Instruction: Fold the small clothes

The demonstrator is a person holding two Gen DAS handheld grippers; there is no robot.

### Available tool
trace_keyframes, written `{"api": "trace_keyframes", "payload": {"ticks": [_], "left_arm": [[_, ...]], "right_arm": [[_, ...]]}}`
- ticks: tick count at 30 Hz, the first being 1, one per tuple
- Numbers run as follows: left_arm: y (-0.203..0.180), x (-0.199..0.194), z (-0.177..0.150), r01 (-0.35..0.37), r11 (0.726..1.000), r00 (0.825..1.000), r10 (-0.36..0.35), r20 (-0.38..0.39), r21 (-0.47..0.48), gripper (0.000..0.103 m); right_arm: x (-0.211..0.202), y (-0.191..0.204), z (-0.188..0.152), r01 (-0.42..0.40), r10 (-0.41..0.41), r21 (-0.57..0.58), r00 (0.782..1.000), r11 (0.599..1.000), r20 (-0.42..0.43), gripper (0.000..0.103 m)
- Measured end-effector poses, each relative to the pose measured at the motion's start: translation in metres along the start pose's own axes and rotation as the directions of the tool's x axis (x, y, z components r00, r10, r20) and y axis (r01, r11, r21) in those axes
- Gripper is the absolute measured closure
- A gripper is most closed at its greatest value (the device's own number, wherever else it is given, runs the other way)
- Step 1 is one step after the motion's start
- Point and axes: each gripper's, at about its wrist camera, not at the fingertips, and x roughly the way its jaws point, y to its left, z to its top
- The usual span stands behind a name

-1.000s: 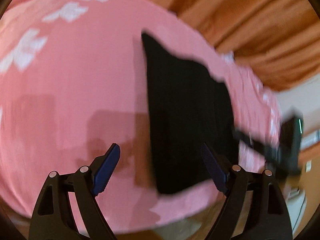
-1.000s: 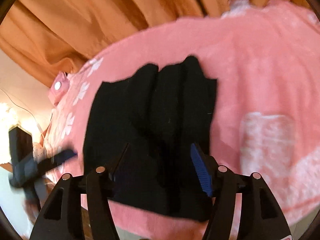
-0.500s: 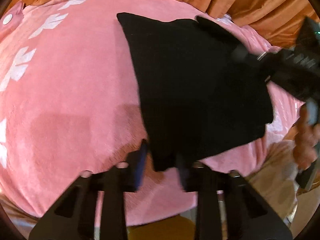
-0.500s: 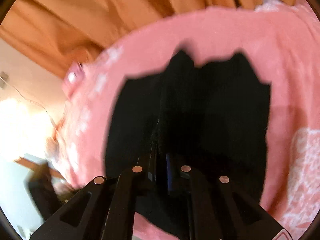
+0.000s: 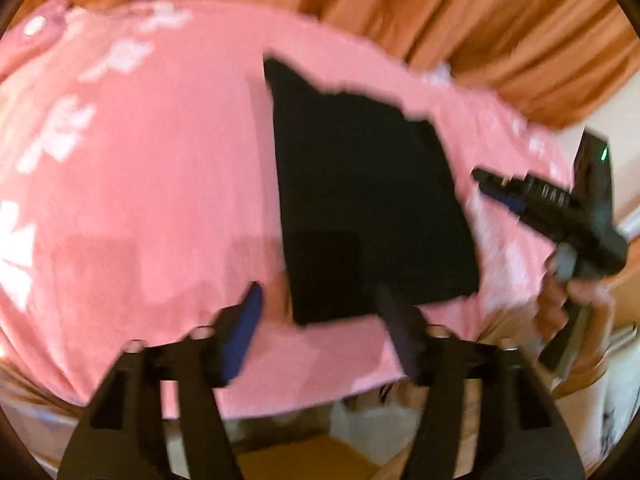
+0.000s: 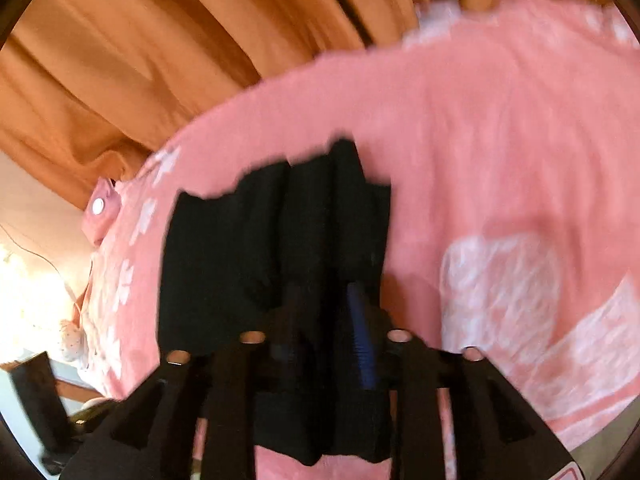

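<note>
A small black garment [image 5: 368, 200] lies flat on a pink blanket [image 5: 140, 200]; it also shows in the right wrist view [image 6: 248, 248]. My left gripper [image 5: 320, 320] is open, its fingers astride the garment's near left corner, just above it. My right gripper [image 6: 324, 320] hovers over the garment's near edge with its fingers a small gap apart; from the left wrist view its arm [image 5: 552, 204] sits at the garment's right side, held by a hand.
Orange curtains [image 6: 160, 60] hang behind the blanket. The blanket [image 6: 500, 140] has white flower prints [image 5: 64, 136] on its left and a white patch [image 6: 500, 288] on its right. The blanket's near edge [image 5: 280, 400] drops off close to the grippers.
Both grippers were shut on the garment's near edge half a second ago; now they have opened and pulled back. The garment lies flat on the blanket.
</note>
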Motion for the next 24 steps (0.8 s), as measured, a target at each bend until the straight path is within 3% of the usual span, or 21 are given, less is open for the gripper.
{"api": "trace_keyframes", "payload": {"ticks": [1,3,4,6,7,8,9,12,14,15,17,18,19,20,23,24], "left_arm": [[-0.001,-0.002,0.007,0.014,1.0,1.0,-0.014,0.017,-0.008,0.04],[-0.003,0.003,0.019,0.023,0.999,0.999,-0.022,0.031,-0.028,0.036],[-0.004,0.013,0.025,0.003,0.999,1.0,-0.002,0.023,-0.039,0.036],[-0.004,0.033,0.029,-0.029,0.999,1.0,0.029,-0.011,-0.044,0.036],[-0.002,0.046,0.029,-0.057,0.997,0.998,0.054,-0.045,-0.052,0.036],[0.001,0.052,0.029,-0.068,0.996,0.996,0.065,-0.061,-0.064,0.037],[0.006,0.055,0.023,-0.074,0.995,0.995,0.069,-0.069,-0.072,0.037],[0.012,0.059,0.016,-0.078,0.992,0.994,0.071,-0.077,-0.095,0.035],[0.014,0.06,0.012,-0.06,0.994,0.995,0.052,-0.083,-0.095,0.034],[0.014,0.064,0.013,-0.071,0.993,0.994,0.062,-0.091,-0.09,0.034],[0.009,0.07,0.01,-0.091,0.994,0.993,0.085,-0.088,-0.064,0.032],[0.007,0.069,0.009,-0.104,0.993,0.991,0.099,-0.088,-0.05,0.032],[0.006,0.067,0.009,-0.109,0.993,0.991,0.105,-0.089,-0.044,0.032],[0.006,0.07,0.009,-0.11,0.993,0.99,0.106,-0.092,-0.047,0.032],[0.01,0.066,0.008,-0.104,0.993,0.989,0.098,-0.108,-0.056,0.032],[0.01,0.065,0.007,-0.101,0.993,0.989,0.094,-0.115,-0.057,0.033]], "right_arm": [[0.001,0.005,0.004,-0.026,0.026,-0.012,1.0,1.0,0.002,0.057],[0.01,0.015,0.011,-0.075,0.074,-0.032,0.997,0.997,-0.017,0.056],[0.024,0.02,0.016,-0.109,0.106,-0.045,0.993,0.993,-0.051,0.049],[0.06,0.028,0.022,-0.134,0.129,-0.036,0.983,0.99,-0.13,0.046],[0.074,0.027,0.023,-0.116,0.109,-0.035,0.981,0.993,-0.161,0.051],[0.091,0.029,0.025,-0.097,0.085,-0.053,0.978,0.994,-0.192,0.078],[0.096,0.033,0.028,-0.096,0.082,-0.069,0.979,0.993,-0.184,0.095],[0.062,0.036,0.048,-0.165,0.161,-0.057,0.985,0.985,-0.067,0.099],[0.048,0.035,0.051,-0.142,0.142,-0.066,0.99,0.988,-0.002,0.099],[0.06,0.023,0.049,-0.096,0.095,-0.051,0.995,0.994,-0.024,0.099],[0.101,0.004,0.036,-0.042,0.034,-0.051,0.987,0.998,-0.156,0.102],[0.096,-0.002,0.034,-0.069,0.064,-0.04,0.992,0.997,-0.108,0.101],[0.086,-0.005,0.034,-0.071,0.069,-0.015,0.991,0.997,-0.114,0.098],[0.073,-0.005,0.035,-0.059,0.059,0.01,0.993,0.998,-0.104,0.087],[0.03,-0.001,0.019,-0.058,0.057,-0.016,0.997,0.998,-0.051,0.07],[0.021,-0.003,0.009,-0.065,0.064,-0.008,0.997,0.998,-0.052,0.057]]}}
